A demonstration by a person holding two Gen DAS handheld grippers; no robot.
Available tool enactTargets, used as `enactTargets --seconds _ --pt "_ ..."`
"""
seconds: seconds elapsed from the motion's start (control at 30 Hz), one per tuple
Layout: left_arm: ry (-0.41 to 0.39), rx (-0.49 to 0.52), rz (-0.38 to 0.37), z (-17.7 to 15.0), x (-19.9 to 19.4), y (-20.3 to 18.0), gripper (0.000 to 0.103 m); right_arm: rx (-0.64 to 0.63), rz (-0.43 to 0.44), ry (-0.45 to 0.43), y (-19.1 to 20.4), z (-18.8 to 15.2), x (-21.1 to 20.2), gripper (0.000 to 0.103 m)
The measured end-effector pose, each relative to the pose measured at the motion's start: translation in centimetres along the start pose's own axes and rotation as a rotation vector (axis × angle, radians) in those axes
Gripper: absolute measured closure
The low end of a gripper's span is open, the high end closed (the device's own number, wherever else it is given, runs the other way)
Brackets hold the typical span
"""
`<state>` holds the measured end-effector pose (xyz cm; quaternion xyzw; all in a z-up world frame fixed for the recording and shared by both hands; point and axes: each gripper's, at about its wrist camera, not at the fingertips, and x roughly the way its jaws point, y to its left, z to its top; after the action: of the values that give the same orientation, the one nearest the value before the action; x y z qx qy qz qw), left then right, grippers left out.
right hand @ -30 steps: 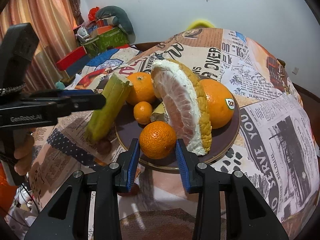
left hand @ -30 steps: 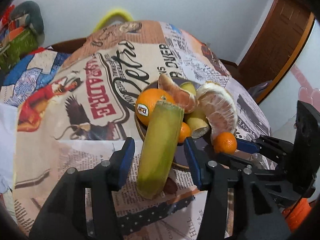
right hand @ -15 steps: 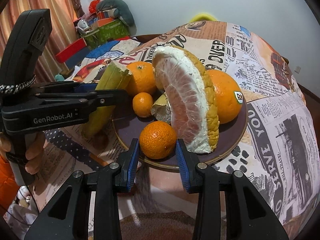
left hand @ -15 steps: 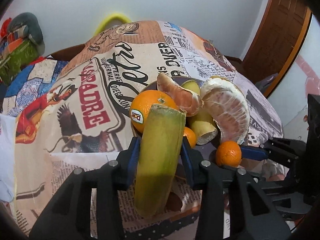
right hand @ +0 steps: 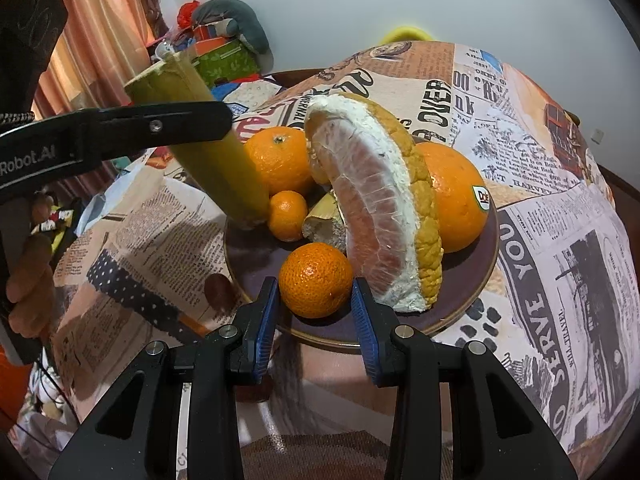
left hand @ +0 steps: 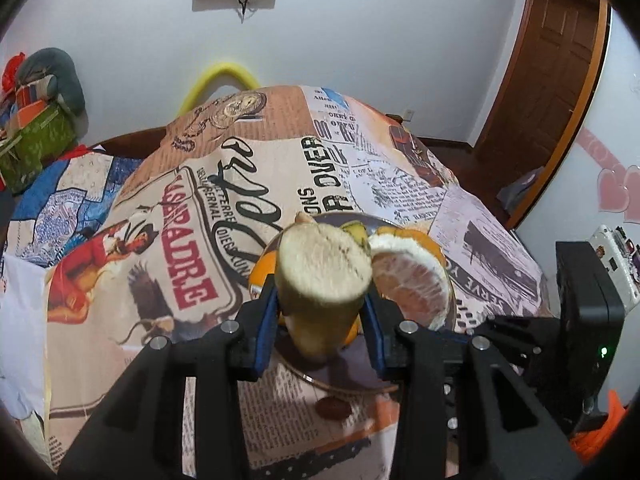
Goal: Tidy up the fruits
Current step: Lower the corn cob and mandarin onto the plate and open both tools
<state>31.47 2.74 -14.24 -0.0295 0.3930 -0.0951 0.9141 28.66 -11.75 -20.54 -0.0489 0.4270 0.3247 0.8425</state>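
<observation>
Over the plate [right hand: 476,280], left hand-held gripper [left hand: 322,312] grasps sugarcane [left hand: 324,280]; right [right hand: 314,312] released

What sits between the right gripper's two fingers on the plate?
A small mandarin lies between the right gripper's blue pads, resting on the purple plate beside the pomelo wedge. The right wrist view shows slight gaps either side.

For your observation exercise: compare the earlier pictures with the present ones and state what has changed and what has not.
The left hand-held gripper closed on the green sugarcane piece and lifted it, tilting its lower end over the plate. The right hand-held gripper still brackets the front mandarin; the pomelo wedge and oranges stayed put.
</observation>
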Motion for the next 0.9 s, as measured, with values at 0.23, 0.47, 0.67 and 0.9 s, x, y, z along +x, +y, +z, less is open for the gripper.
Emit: enactTargets --seconds 0.23,0.47,0.67,0.9 --pt "0.057 -0.001 -0.004 1.3 2.6 0.0 0.065 0.018 0.003 0.003 -0.4 0.1 0.3 0.069" --pt "0.082 0.01 0.002 0.7 4.4 -0.1 0.065 0.023 0.004 -0.003 -0.4 0.0 0.4 0.069" --pt "0.093 -0.006 -0.007 0.7 4.3 0.0 0.065 0.025 0.01 0.002 -0.2 0.1 0.4 0.06" --pt "0.069 -0.01 -0.011 0.5 2.3 -0.1 0.064 0.017 0.002 -0.01 0.2 -0.1 -0.5 0.058"
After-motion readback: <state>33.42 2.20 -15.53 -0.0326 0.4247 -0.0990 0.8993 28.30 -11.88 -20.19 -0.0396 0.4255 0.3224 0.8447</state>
